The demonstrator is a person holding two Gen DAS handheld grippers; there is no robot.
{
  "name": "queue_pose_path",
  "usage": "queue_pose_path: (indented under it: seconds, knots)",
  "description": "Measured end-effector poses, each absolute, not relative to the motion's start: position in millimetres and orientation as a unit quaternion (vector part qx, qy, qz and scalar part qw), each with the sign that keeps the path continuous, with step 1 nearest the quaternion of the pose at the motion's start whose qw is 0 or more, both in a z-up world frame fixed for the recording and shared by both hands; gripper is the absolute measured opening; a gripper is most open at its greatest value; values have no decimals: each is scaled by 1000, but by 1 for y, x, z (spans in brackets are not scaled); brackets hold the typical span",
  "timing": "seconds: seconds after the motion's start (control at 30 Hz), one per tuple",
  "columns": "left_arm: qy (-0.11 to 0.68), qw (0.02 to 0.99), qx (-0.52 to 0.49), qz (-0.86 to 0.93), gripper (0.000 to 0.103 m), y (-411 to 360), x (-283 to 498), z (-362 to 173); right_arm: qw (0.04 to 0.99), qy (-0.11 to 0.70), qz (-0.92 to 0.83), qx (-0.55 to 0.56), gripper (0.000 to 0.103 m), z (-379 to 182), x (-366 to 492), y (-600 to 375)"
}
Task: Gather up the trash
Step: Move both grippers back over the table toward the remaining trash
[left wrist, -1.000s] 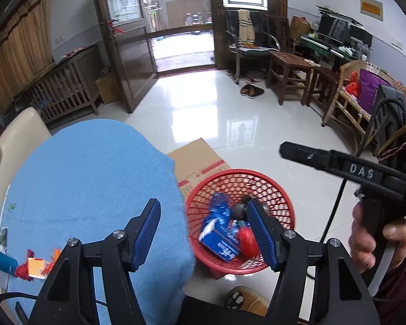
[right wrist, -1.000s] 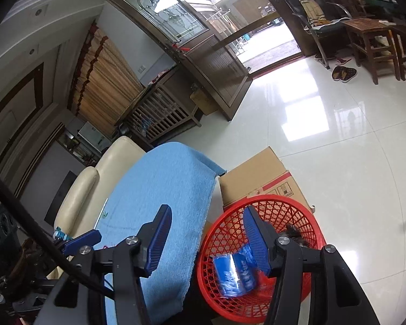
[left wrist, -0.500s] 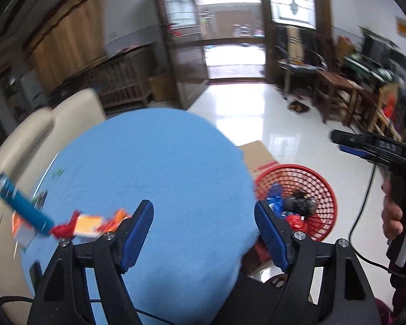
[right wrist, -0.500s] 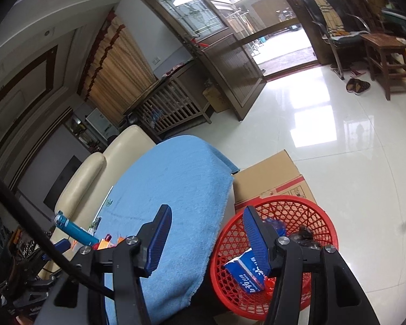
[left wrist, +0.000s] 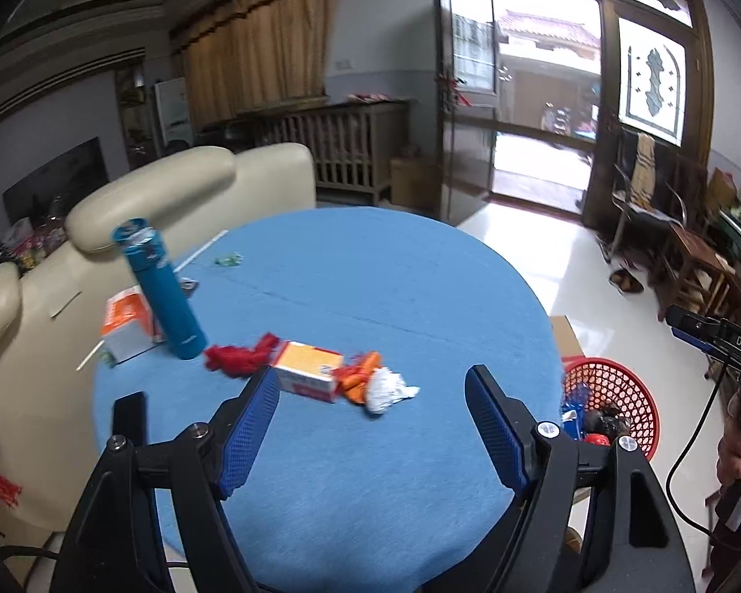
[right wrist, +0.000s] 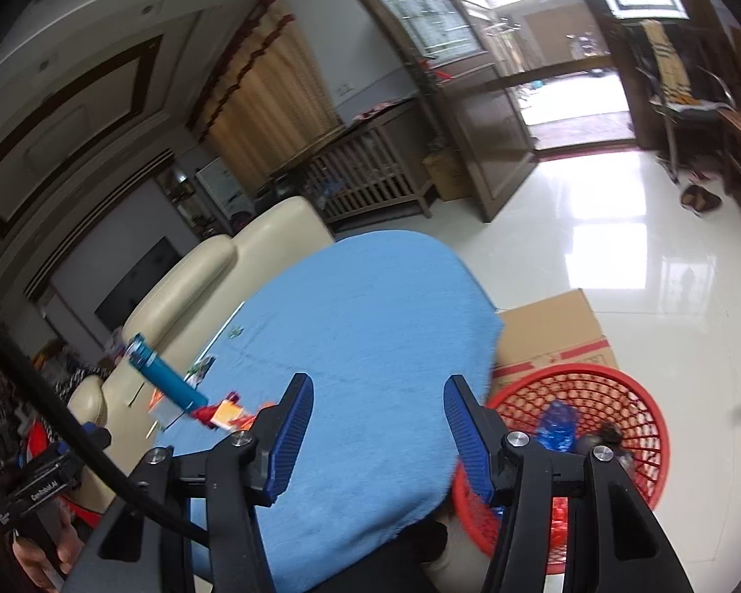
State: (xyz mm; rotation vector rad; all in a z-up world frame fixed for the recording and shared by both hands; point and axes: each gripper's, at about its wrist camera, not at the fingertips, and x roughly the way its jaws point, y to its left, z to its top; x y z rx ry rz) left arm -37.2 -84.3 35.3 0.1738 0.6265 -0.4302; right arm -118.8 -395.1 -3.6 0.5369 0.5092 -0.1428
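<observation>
Partly hidden in the left wrist view: red basket (left wrist: 617, 395), its near side cut off behind the right finger of the left gripper (left wrist: 373, 425) and the edge of the blue tablecloth (left wrist: 370, 296). Inside, only scraps readable: a blue wrapper (left wrist: 570, 407), something dark (left wrist: 605, 420), a bit of red. Clearer from the right wrist view, basket (right wrist: 632, 405) at 4 o'clock on the floor, touching the cardboard box (right wrist: 553, 331) behind it, its left rim tucked under the cloth overhang.

Trash on the table, at 12 o'clock just ahead of the left gripper: small orange-and-white box (left wrist: 308, 370), red crumpled scrap (left wrist: 237, 358) touching its left end, orange wrapper (left wrist: 358, 375) and white crumpled tissue (left wrist: 385, 388) at its right end. Blurred and mostly blocked in the right wrist view, at 9 o'clock behind the right gripper's left finger.

Blue bottle (left wrist: 165, 296) upright at 10 o'clock, beside a second orange-and-white carton (left wrist: 123, 321). Tiny green scrap (left wrist: 228, 259) farther back, too small to identify.

Left gripper spread wide, holding nothing. Right gripper (right wrist: 378, 430) likewise spread wide, holding nothing, over the near right edge of the cloth.

Bare cloth across the whole far half of the table; cream sofa (left wrist: 173, 197) close against the 10 o'clock edge; glossy floor (right wrist: 617, 247) beyond the 2 o'clock edge.
</observation>
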Motion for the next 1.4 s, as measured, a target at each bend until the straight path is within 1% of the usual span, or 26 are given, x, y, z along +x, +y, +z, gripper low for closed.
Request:
queue_pose_path:
  seconds: [0.3, 0.53, 0.73, 0.87, 1.4]
  knots:
    - [288, 936, 80, -185, 78, -29, -68, 38, 943, 251, -10, 220, 59, 15, -96, -325]
    - [308, 934, 56, -171, 79, 11, -72, 24, 942, 281, 43, 179, 59, 12, -69, -258]
    - [323, 931, 32, -166, 79, 27, -69, 15, 940, 305, 66, 137, 59, 5, -59, -219]
    - [323, 931, 33, -164, 79, 30, -71, 13, 940, 310, 68, 123, 59, 2, -56, -211]
    - [334, 926, 54, -165, 79, 20, -72, 3, 929, 320, 66, 172, 59, -11, -52, -231]
